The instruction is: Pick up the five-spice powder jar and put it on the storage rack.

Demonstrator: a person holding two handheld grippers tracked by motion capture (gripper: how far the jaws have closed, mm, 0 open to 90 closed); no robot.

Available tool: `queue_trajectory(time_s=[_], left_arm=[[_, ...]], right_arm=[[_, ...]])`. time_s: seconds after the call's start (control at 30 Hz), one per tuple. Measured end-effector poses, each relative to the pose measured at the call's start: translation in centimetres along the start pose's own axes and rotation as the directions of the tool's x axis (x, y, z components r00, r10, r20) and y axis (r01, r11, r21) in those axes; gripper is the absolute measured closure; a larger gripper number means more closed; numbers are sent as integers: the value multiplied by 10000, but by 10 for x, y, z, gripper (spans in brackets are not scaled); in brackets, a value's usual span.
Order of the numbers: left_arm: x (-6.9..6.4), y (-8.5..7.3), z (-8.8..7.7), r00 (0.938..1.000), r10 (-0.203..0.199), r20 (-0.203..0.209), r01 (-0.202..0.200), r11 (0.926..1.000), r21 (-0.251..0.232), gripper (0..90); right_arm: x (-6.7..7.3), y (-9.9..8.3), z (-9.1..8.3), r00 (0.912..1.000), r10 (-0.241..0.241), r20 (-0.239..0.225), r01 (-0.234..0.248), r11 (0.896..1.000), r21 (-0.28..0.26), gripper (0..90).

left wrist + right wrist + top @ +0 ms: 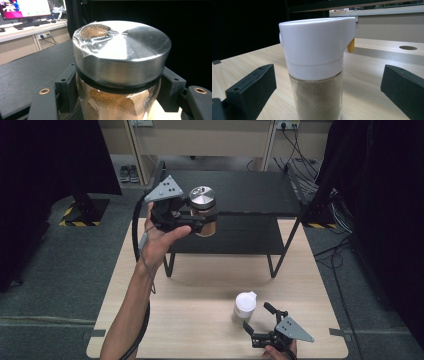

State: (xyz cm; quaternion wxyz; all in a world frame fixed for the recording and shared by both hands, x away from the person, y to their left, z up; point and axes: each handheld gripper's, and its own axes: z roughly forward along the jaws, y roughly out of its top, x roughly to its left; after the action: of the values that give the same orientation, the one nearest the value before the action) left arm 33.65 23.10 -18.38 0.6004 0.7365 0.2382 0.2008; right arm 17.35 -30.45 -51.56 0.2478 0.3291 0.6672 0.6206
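A glass jar [202,210] with a shiny metal lid [120,47] and brown powder inside hangs in the air above the left front of the black rack's top shelf. My left gripper [204,222] is shut on it, with the black jaws pressing the glass on both sides just under the lid. A glass shaker [245,306] with a white cap [317,50] and a small yellow spout stands upright on the wooden table. My right gripper [256,316] is open just before it. In the right gripper view its fingers [252,87] flank the shaker without touching it.
A black two-level rack [260,190] stands at the back half of the light wooden table [190,320]. Cables lie on the floor at the right. A desk with a monitor [25,8] shows far off in the left gripper view.
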Motion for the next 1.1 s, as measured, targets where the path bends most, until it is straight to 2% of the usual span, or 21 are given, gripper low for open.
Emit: queue_trajectory(time_s=[0.2, 0.47, 0.67, 0.77, 1.1], left_arm=[[4, 11, 2, 9998, -91, -160, 91, 9999, -57, 304], [9, 22, 8, 9972, -309, -682, 305, 9995, -74, 303], [14, 25, 17, 9926, -449, -1127, 447, 9990, -39, 303], [16, 27, 23, 9882, -507, -1446, 520, 9986, 52, 303], [23, 29, 31, 9762, -709, -2051, 697, 9975, -132, 303]], right_arm=[[0, 0, 0, 10000, -8, 6, 8, 10000, 10, 4], [0, 0, 0, 10000, -1, -4, 1, 10000, 0, 4], [0, 0, 0, 10000, -1, -13, 1, 10000, 4, 4], [0, 0, 0, 10000, -23, -6, 23, 10000, 15, 4], [0, 0, 0, 10000, -13, -23, 13, 10000, 26, 4]])
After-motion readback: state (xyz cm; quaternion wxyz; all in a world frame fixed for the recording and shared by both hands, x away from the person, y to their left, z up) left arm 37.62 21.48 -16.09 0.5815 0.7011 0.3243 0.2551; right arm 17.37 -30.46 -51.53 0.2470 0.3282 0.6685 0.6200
